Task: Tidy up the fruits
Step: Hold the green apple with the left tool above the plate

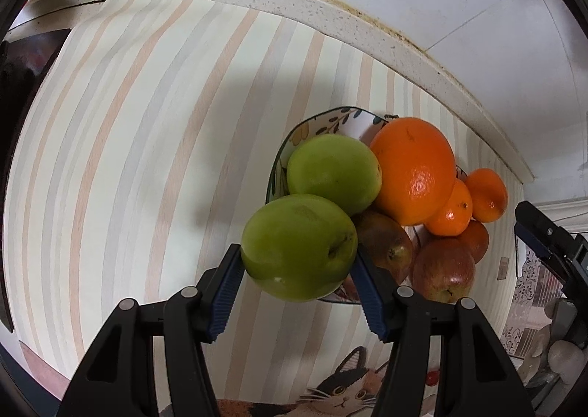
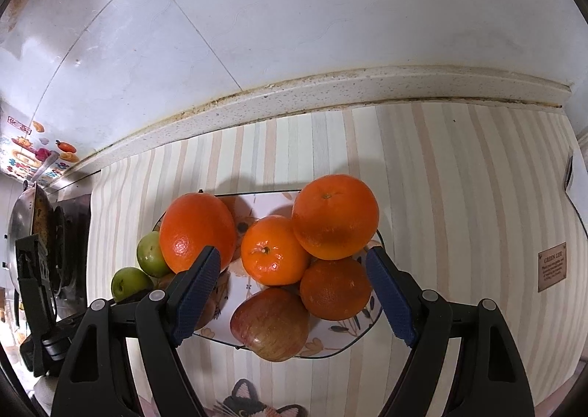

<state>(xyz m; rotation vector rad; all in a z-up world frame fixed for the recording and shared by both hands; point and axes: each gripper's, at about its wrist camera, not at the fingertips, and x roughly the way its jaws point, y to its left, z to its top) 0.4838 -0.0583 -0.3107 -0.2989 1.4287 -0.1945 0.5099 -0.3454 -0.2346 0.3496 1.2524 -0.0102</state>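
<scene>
The left tongs (image 1: 297,271) are clamped on a green apple (image 1: 299,246) at the plate's (image 1: 330,121) edge, the apple hiding much of the plate and a brownish fruit (image 1: 389,244) behind it. The right tongs (image 2: 294,266) stand wide apart over the plate, gripping nothing, their left pad (image 2: 198,284) covering part of a big orange (image 2: 196,229). Farther back, the striped surface (image 2: 459,178) meets the tiled wall (image 2: 330,12).

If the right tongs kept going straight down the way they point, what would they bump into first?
Most likely the small orange in the middle of the pile on the plate. The open right tongs hang over it with nothing between them. Depth is hard to judge; the taller big orange could touch a finger first.
</scene>
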